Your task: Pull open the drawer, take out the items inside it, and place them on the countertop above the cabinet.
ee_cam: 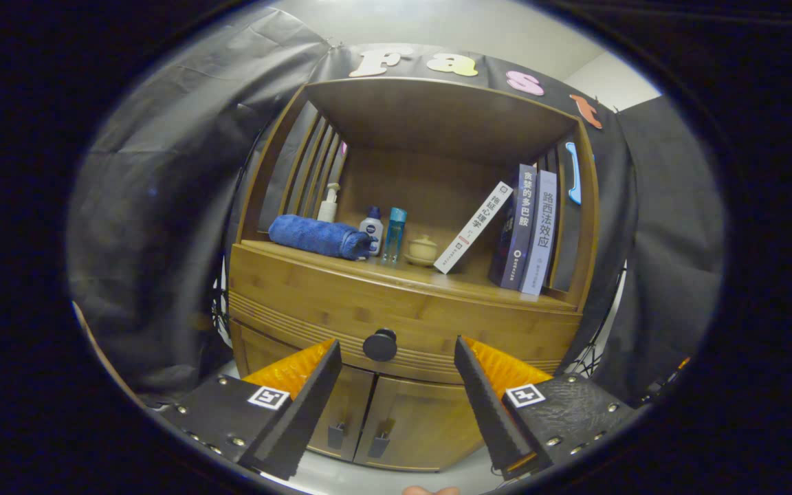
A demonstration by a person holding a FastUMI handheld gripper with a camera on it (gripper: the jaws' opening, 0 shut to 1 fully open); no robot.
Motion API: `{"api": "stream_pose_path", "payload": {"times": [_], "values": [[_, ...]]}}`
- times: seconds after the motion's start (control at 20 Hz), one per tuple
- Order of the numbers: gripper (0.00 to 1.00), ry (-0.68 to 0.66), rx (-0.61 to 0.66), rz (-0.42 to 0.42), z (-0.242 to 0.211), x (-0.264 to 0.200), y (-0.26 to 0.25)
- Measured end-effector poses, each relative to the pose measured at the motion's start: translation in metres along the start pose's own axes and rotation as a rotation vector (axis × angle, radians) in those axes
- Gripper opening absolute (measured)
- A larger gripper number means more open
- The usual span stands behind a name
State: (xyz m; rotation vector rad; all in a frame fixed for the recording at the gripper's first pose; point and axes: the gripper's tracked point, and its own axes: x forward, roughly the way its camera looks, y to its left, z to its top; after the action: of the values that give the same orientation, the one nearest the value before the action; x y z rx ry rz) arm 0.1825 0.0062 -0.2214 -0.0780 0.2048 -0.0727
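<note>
Brown wooden cabinet [300, 289] – black knob [380, 344] – blue towel [319, 236]

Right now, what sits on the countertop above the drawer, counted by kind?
Towel: 1, rolled, blue
Bottles: 3, a pump bottle, a small white bottle, a clear blue bottle
Lidded pot on a saucer: 1
Books: 3, one leaning, two upright
Total: 8
The gripper is open, with the drawer knob just ahead between its fingers.

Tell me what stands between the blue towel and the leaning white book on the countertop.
In the gripper view: a white bottle, a clear blue bottle and a small lidded pot. The open tongs flank the drawer knob.
</note>
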Motion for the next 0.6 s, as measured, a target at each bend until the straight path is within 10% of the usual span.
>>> {"api": "stream_pose_path", "payload": {"times": [0.6], "values": [[0.98, 0.064, 0.007, 0.002, -0.023, 0.053, 0.012]]}}
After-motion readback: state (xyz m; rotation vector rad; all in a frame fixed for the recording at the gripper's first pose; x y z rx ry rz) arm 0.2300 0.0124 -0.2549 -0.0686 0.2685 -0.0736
